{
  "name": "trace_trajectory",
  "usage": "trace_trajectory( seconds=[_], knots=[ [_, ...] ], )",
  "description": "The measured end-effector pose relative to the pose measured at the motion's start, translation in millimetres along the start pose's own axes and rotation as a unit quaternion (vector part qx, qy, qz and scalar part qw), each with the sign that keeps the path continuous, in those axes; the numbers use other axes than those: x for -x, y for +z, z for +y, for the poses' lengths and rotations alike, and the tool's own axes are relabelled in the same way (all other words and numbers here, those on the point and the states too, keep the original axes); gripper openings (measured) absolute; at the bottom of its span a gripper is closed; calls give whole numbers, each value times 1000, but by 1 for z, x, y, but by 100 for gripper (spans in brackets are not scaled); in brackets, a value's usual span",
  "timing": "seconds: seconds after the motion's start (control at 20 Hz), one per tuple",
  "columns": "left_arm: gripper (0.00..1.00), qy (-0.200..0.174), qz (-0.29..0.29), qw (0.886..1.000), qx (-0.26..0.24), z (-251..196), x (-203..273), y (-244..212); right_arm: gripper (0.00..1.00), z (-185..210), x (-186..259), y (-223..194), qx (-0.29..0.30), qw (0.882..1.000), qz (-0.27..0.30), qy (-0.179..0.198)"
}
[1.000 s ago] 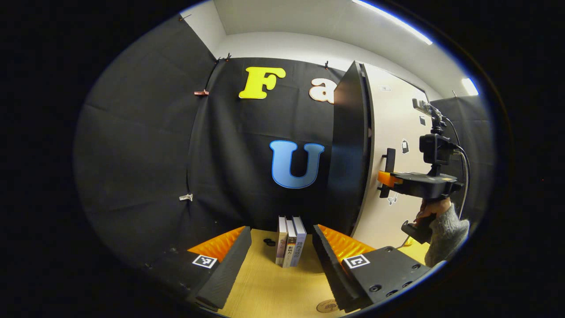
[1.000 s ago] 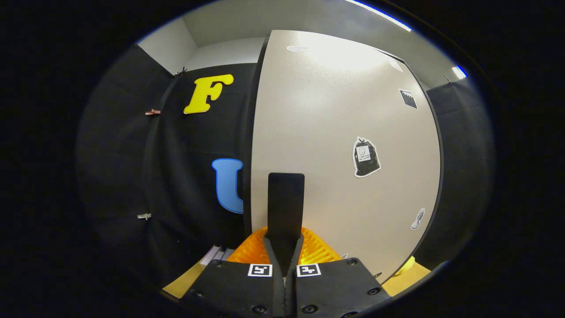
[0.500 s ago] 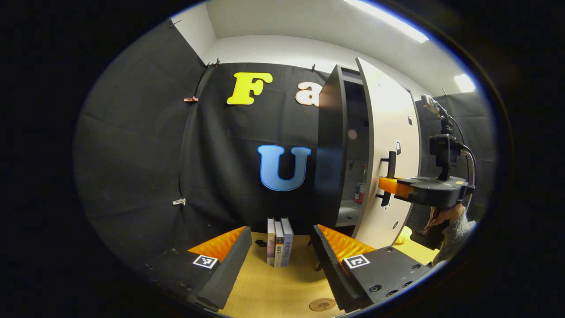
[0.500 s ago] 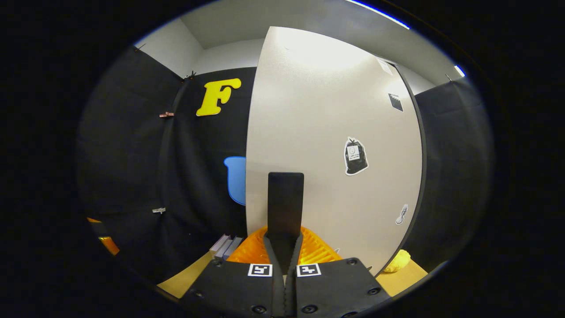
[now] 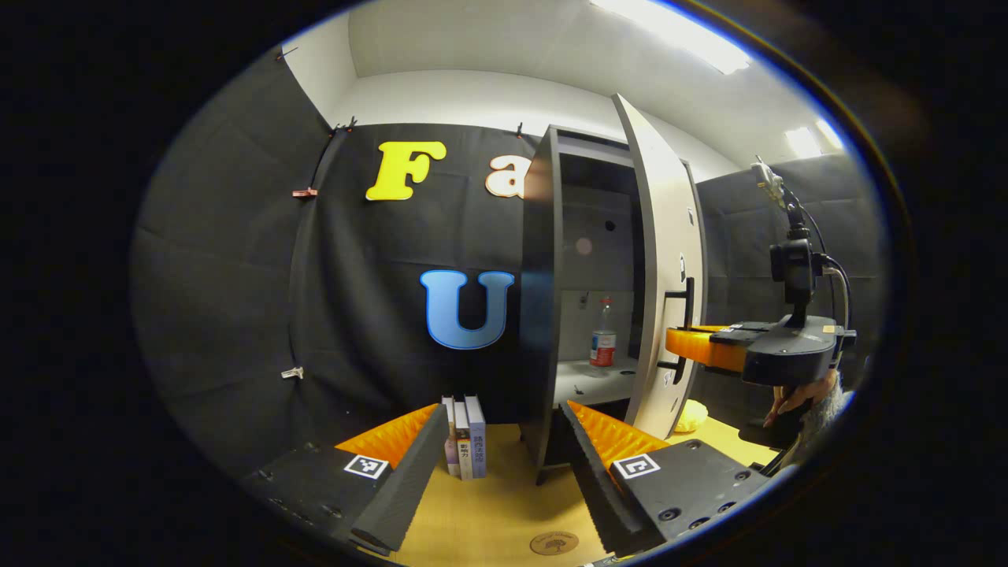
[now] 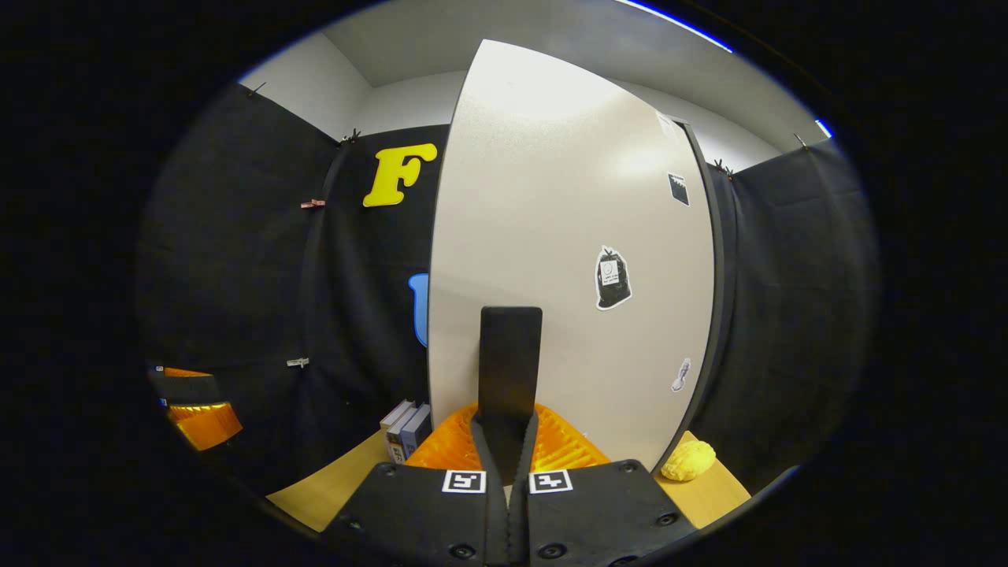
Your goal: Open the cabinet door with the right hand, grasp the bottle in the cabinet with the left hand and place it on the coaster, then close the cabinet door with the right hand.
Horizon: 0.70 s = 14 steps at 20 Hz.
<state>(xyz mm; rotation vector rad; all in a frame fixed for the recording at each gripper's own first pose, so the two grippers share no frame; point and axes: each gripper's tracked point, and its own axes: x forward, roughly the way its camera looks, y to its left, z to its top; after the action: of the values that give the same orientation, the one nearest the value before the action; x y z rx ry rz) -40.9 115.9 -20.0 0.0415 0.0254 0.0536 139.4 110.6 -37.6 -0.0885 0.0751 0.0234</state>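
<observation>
Left gripper view is taken up largely by the cabinet [image 5: 543,315], a tall dark box standing on the wooden surface [image 5: 496,512] with its interior exposed. The cabinet door [image 5: 665,260], pale on its face, is seen swung out to the right at a wide angle; in the right gripper view the same door [image 6: 567,260] is seen head-on, with small stickers on its face. A dark bar handle [image 5: 683,323] is fixed to the door's outer face, and it is gripped by the right claw [image 5: 687,346], which is held by a hand [image 5: 799,394] in a grey sleeve. In the right gripper view the right claw [image 6: 508,429] is seen with both fingers pressed against the handle [image 6: 510,362], one on each side.

The left claw [image 5: 500,465] is held low over the surface with its fingers spread wide and nothing between them. It is well apart from the cabinet's shelf.

Three books [image 5: 465,437] stand upright together on the surface, just left of the cabinet's side wall. A yellow lump [image 6: 687,461] lies on the surface near the foot of the door.

The bottle [image 5: 603,342] is seen upright on the shelf inside the cabinet, clear-bodied with a red label band. The round coaster [image 5: 554,542] lies flat on the surface near the front edge, by the left claw's right finger.
</observation>
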Motion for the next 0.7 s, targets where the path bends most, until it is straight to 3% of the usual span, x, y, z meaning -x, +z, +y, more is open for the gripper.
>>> trace_trajectory(
  seconds=[0.25,0.4,0.45,0.65,0.7],
  knots=[
    [92,-38,-2,999,0,-29,-1,3,5,-22,29,2,-5,1000,2,-9],
    [88,-58,-6,998,-6,-42,-2,4,5,-36,43,1,-7,1000,2,-23],
    [91,-62,-6,998,-7,-45,-3,4,5,-41,48,1,-8,1000,1,-28],
    [85,-76,-6,997,-2,-57,-6,3,5,-62,64,0,-7,999,-1,-46],
    [88,-80,-8,997,-1,-60,-9,3,5,-70,70,1,-7,999,-2,-53]
  ],
)
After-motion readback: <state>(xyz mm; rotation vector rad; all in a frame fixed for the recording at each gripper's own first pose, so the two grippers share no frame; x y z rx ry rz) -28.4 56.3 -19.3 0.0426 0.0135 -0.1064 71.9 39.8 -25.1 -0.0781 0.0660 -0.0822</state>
